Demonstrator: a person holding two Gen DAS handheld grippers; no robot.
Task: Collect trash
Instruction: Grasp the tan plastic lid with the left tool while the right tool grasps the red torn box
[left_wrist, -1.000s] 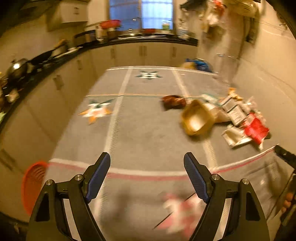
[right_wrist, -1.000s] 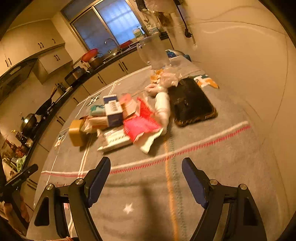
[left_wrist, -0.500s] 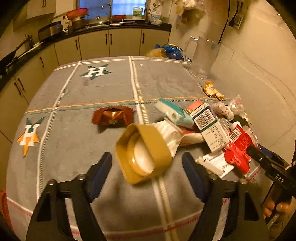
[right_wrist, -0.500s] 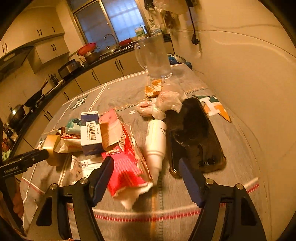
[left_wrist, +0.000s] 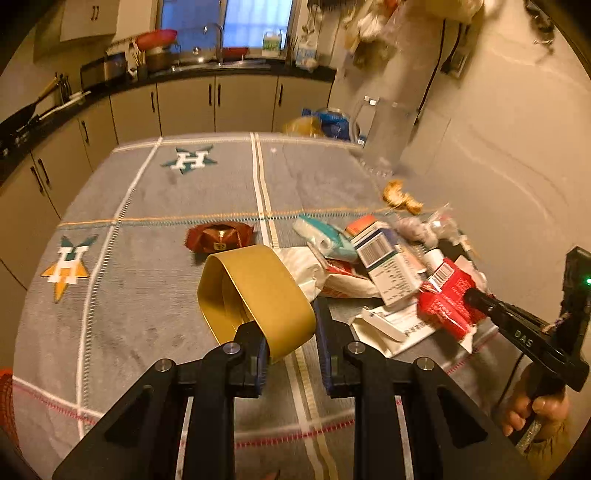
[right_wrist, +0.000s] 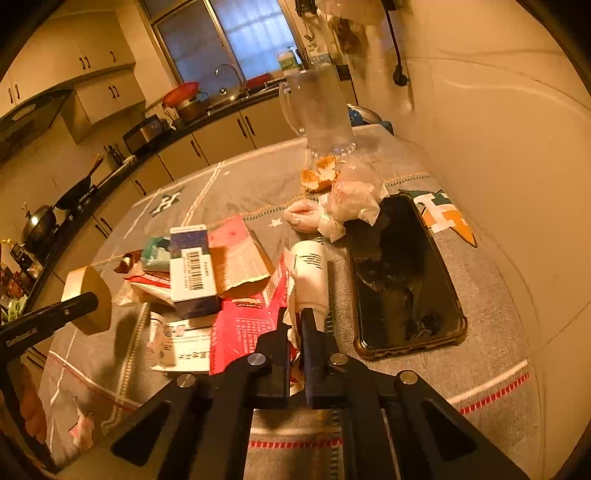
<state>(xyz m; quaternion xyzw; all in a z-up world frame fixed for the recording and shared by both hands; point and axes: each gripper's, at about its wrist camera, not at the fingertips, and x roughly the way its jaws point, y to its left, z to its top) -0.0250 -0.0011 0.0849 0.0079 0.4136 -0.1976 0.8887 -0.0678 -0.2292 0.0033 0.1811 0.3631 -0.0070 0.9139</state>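
Gripping a squashed gold paper cup (left_wrist: 255, 291) in my left gripper (left_wrist: 290, 354), I've got its wall pinched between the fingers (left_wrist: 258, 354), the cup's open mouth facing nine o'clock above the grey worktop (left_wrist: 147, 295). At twelve o'clock from the cup lies a dark red wrapper (left_wrist: 219, 238) on the cloth. Out at two o'clock sits the trash heap: a teal pack (left_wrist: 323, 236), a white-and-blue barcode box (left_wrist: 388, 266), a red packet (left_wrist: 448, 299) and a flat white leaflet (left_wrist: 391, 323) under them. Orange peel (left_wrist: 400, 195) lies apart at one o'clock, near a clear jug (left_wrist: 388, 136).

Over on the other side, my right gripper (right_wrist: 295, 343) is clamped down on the crumpled white edge of the red packet (right_wrist: 247, 325), fingers (right_wrist: 314, 343) nearly touching. A white bottle (right_wrist: 310, 273) lies on its side at twelve o'clock, its neck right at my fingertips. A black tray (right_wrist: 406, 273) sits just beside it at one o'clock, with crumpled clear plastic (right_wrist: 354, 195) at its far end. The barcode box (right_wrist: 192, 273) rests at ten o'clock.
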